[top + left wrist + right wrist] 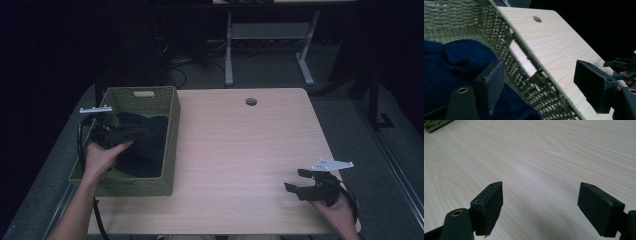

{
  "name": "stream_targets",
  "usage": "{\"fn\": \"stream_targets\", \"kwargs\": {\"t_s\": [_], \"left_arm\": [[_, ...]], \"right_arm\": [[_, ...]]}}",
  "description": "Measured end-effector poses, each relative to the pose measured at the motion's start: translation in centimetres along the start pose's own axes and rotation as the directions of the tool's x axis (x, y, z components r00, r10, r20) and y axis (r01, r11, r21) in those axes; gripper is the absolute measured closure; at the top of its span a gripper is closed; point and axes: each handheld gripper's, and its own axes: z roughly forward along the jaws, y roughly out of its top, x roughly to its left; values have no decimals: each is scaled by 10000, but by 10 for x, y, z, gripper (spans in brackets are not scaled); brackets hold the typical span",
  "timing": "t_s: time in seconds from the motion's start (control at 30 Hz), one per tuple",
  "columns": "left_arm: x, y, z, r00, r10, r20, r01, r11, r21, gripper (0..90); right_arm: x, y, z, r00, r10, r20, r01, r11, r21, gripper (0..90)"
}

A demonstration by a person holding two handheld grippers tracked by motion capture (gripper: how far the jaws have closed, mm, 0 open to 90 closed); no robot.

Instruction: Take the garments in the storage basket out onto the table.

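At a pale wooden table (240, 150), we see a person working with a two-jaw gripper in each hand. The left gripper (131, 133) hangs over a green woven basket (170, 145) that stands at the table's left edge, and a dark blue cloth (145, 145) lies bundled inside it. In the left gripper view, the jaws stand wide apart and hold nothing: one jaw is above the dark blue cloth (461, 62), the other is out past the basket's wall (524, 65), above the bare tabletop. The right gripper (298, 180) hovers near the table's front right corner, well apart from the basket. In the right gripper view, we find its jaws spread just as wide, empty, with only wood grain (536, 165) between them and a corner of the basket (434, 125) far off.
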Motion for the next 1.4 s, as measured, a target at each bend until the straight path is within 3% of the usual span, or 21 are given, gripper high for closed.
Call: {"fn": "stream_targets", "kwargs": {"t_s": [0.57, 1.0, 1.4], "left_arm": [[24, -7, -6, 9947, -661, -783, 677, 9976, 171, 241], [37, -12, -4, 9846, -1182, -1288, 1227, 9921, 271, 242], [45, -16, 0, 9735, -1453, -1765, 1600, 9845, 724, 241]], "right_arm": [[1, 1, 0, 9999, -55, -159, 54, 10000, -31, 201], [2, 1, 1, 9996, -102, -254, 102, 9999, -7, 201], [3, 1, 3, 9991, -244, -341, 245, 9997, 19, 201]]}}
